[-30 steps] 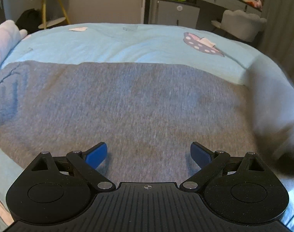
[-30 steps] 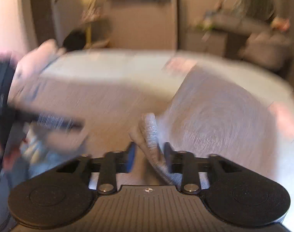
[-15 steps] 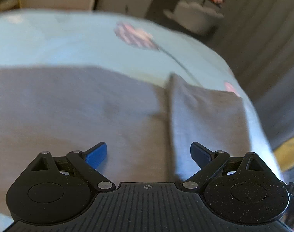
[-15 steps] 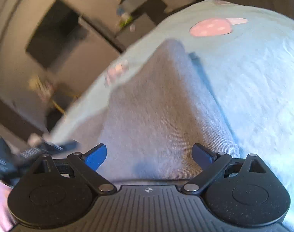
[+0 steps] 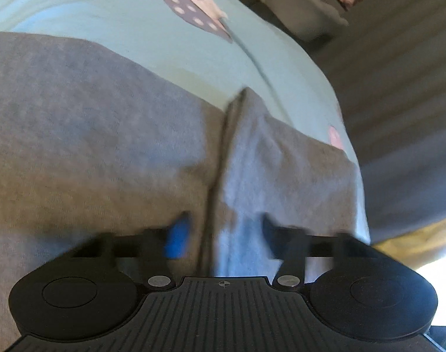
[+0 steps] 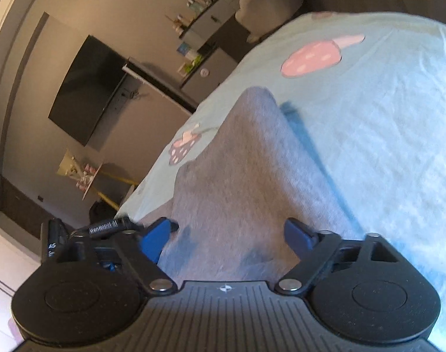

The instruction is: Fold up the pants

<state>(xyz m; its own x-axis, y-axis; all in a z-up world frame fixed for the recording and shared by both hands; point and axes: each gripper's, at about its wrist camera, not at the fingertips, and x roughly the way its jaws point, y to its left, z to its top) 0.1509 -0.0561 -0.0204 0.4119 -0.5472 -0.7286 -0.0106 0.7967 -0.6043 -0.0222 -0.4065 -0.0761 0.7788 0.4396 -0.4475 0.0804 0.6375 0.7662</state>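
Grey pants [image 5: 91, 135] lie spread on a light blue bed sheet [image 5: 135, 35]. A folded-over end of them [image 5: 281, 158] lies on top at the right, its edge running down toward me. My left gripper [image 5: 223, 231] is low over that fold edge; its blurred fingers are partly closed around the cloth, not shut. In the right wrist view the folded grey pants [image 6: 246, 176] stretch away from my right gripper [image 6: 227, 236], which is open and empty just above them.
The sheet [image 6: 384, 117] has mushroom prints [image 6: 313, 55]. The bed edge falls away at the right in the left wrist view, with grey curtains [image 5: 398, 73] beyond. A wall TV [image 6: 88, 88], dresser [image 6: 211, 20] and small yellow-legged table [image 6: 91, 176] stand beyond the bed.
My right gripper let go of the pants end and opened, leaving it folded over. My left gripper swung right and down to the fold edge and its fingers have narrowed.
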